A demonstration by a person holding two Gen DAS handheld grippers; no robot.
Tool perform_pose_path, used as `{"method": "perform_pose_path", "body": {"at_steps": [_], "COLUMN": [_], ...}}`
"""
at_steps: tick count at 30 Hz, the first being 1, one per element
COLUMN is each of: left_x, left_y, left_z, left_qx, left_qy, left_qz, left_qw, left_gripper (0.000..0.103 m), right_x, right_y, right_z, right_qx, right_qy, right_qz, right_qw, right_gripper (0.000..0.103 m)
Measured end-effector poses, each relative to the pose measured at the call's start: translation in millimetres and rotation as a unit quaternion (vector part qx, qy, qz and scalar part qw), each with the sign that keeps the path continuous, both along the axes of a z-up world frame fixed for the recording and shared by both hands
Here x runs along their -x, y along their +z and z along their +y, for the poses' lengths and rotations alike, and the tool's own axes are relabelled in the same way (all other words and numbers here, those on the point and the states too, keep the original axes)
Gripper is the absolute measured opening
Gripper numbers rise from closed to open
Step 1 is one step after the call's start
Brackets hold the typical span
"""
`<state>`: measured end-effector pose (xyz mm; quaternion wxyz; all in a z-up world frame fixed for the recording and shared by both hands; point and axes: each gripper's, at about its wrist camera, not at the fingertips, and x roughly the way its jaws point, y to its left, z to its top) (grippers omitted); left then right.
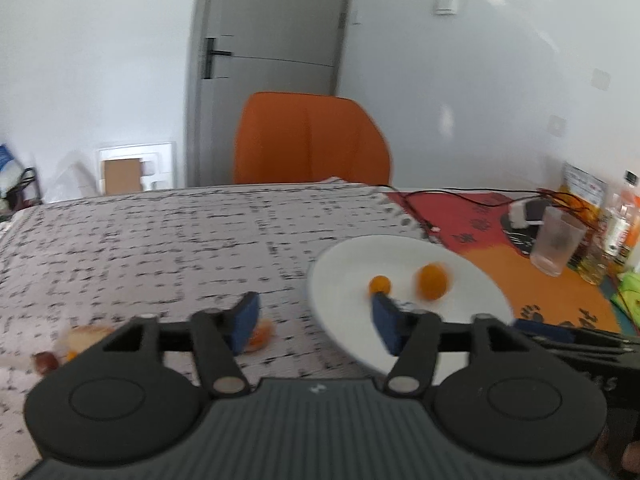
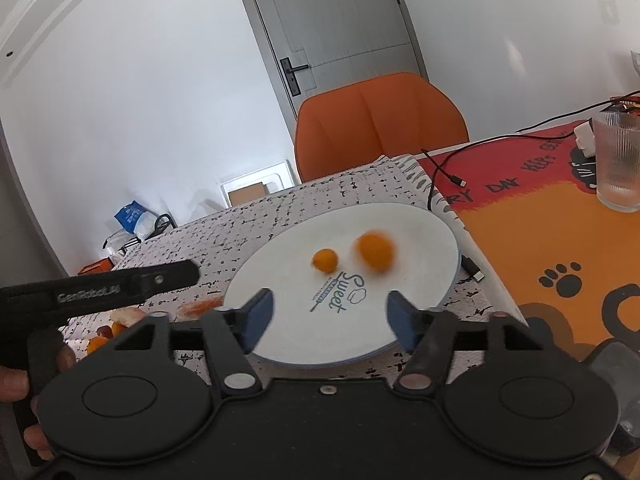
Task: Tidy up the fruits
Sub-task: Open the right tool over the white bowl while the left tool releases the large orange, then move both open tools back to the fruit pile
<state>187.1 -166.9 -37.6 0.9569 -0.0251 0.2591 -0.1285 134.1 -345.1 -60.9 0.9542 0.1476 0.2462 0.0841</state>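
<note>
- Two orange fruits lie on the white plate (image 2: pixel 420 220): a small one (image 2: pixel 325 260) near the middle and a larger, blurred one (image 2: pixel 375 251) just beside it.
- More fruit pieces (image 2: pixel 120 320) wait on the patterned surface (image 1: pixel 160 240) left of the plate, so I judge the sorting partly done.
- The left gripper (image 1: pixel 316 320) has its jaws apart, nothing between them; one pad overlaps the plate's near rim.
- The right gripper (image 2: pixel 330 318) hangs over the plate's near edge, jaws apart and empty.
</note>
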Motion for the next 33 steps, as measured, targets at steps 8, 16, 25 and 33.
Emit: {"method": "perform_pose_path", "body": {"at_steps": [8, 16, 25, 33], "left_x": [16, 31, 51, 71], "left_y": [6, 9, 8, 1], "left_z": [32, 56, 82, 107], "left_qx": [-0.007, -0.011, -0.014, -0.006], "left_qy": [0.052, 0.067, 0.073, 0.094], "left_qz": [-0.012, -0.008, 0.009, 0.021], "left_qw": [0.9986, 0.9977, 0.9972, 0.9953], "left_gripper": [0.095, 0.095, 0.095, 0.095], "right_x": [4, 4, 9, 13], "right_y": [5, 4, 6, 4], "right_z": [6, 15, 36, 54], "right_qx": [0.012, 0.005, 0.009, 0.012], "right_qy": [-0.017, -0.004, 0.023, 0.046], "right_qz": [-0.016, -0.009, -0.005, 0.001], "right_qw": [1.000, 1.000, 1.000, 0.999], "right_gripper": [0.100, 0.103, 0.103, 0.103]}}
